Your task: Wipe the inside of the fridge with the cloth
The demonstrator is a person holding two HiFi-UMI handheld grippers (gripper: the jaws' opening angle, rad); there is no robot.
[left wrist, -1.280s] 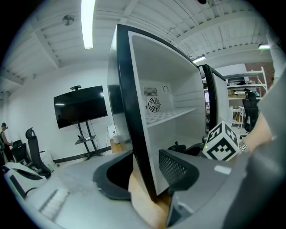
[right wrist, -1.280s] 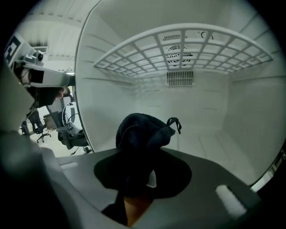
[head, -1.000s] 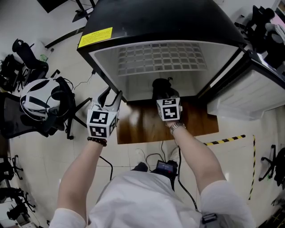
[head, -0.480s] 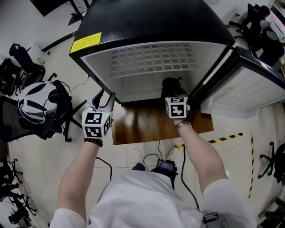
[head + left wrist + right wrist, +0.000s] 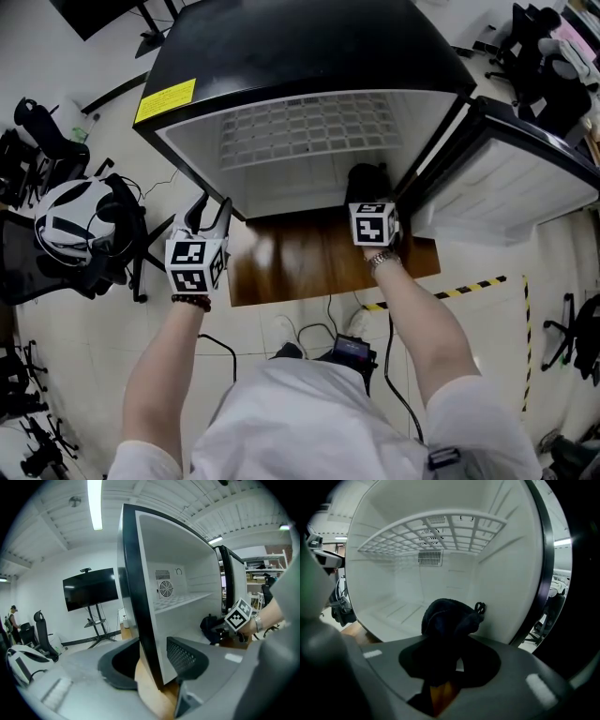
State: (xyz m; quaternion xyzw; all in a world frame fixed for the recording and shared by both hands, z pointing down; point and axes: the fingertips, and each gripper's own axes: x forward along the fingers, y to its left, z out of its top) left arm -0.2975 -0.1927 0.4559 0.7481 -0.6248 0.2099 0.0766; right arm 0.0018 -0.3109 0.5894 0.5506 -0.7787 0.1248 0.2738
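Right gripper view: jaws clamp cloth (image 5: 447, 618), pointing into fridge (image 5: 384, 573) (left gripper's (image 5: 211, 211) jaws apart).

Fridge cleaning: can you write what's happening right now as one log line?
step: wipe fridge inside | right gripper: shut on cloth, low by right wall | left gripper: open, at left wall edge | door: open

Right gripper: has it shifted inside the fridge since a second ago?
Yes. In the head view the right gripper has slid rightward, toward the fridge's right wall.
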